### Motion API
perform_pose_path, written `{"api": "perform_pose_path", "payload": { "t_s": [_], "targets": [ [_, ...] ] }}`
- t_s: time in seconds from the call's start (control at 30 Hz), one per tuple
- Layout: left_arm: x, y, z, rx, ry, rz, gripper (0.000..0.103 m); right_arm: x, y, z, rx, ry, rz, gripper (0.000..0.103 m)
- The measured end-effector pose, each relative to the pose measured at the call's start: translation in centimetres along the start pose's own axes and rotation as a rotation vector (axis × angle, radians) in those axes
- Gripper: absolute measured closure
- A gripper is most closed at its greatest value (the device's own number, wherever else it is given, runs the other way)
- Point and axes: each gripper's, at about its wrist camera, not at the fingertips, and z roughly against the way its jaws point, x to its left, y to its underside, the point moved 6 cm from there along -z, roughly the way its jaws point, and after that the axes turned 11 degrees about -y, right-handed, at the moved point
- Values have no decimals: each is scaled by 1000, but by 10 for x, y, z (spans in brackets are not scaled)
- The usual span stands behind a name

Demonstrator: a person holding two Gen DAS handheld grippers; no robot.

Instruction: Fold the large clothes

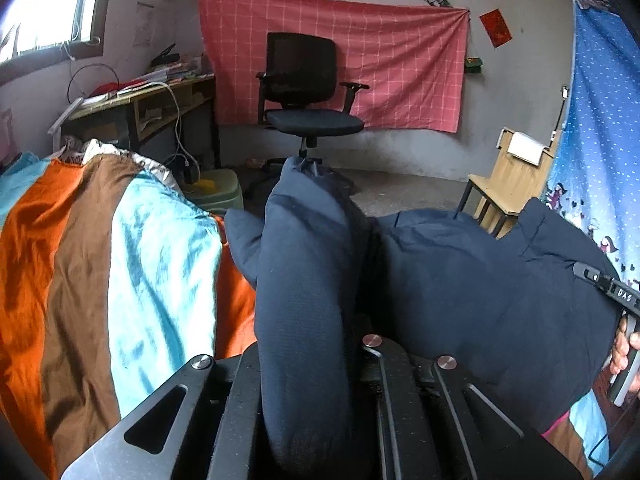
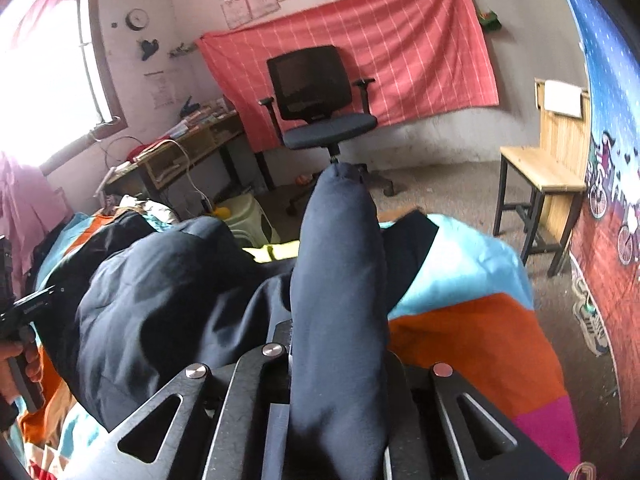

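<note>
Your left gripper (image 1: 308,360) is clamped on a thick fold of the dark navy padded jacket (image 1: 480,280); the fabric bulges up between its fingers and hides the tips. Your right gripper (image 2: 336,360) is closed the same way on another fold of that jacket (image 2: 160,300), which likewise covers its fingertips. The rest of the jacket sags between your two grips, above the bed covered in an orange, brown and turquoise striped quilt (image 1: 100,280).

In the left wrist view the quilt lies open to the left of the jacket, right up to the bed's far edge. In the right wrist view quilt shows to the right of the jacket, falling away at the bed's edge to bare floor (image 2: 460,188).

Beyond the bed, a pale green plastic stool (image 1: 218,192) stands just past its far edge. A black swivel office chair (image 1: 308,92) stands further back on open floor, before a pink checked cloth (image 1: 400,60) on the wall. A wooden chair (image 2: 548,160) stands at the right, near a blue dotted curtain (image 1: 600,120).
</note>
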Motion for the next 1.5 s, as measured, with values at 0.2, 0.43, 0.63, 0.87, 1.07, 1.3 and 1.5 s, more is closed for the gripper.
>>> {"api": "perform_pose_path", "payload": {
  "t_s": [0.2, 0.43, 0.63, 0.87, 1.07, 1.3, 1.5],
  "targets": [
    [-13, 21, 2, 20, -36, -80, 98, 33, 3, 7, 47, -3, 111, 97],
    [16, 58, -47, 148, -39, -1, 95, -29, 41, -22, 146, 138, -14, 89],
    [35, 84, -80, 243, -14, 52, 67, -95, 65, -45, 232, 227, -137, 7],
    [72, 89, -120, 372, 127, 220, 22, -147, 86, -86, 306, 15, -411, 0],
    [81, 85, -135, 409, 221, 292, 25, -151, 91, -90, 280, -118, -472, 1],
    [75, 56, -102, 333, 202, 277, 88, -128, 87, -73, 245, -192, -510, 75],
    [65, 24, -36, 207, 185, 261, 96, -73, 50, -31, 161, -174, -362, 88]
  ]
}}
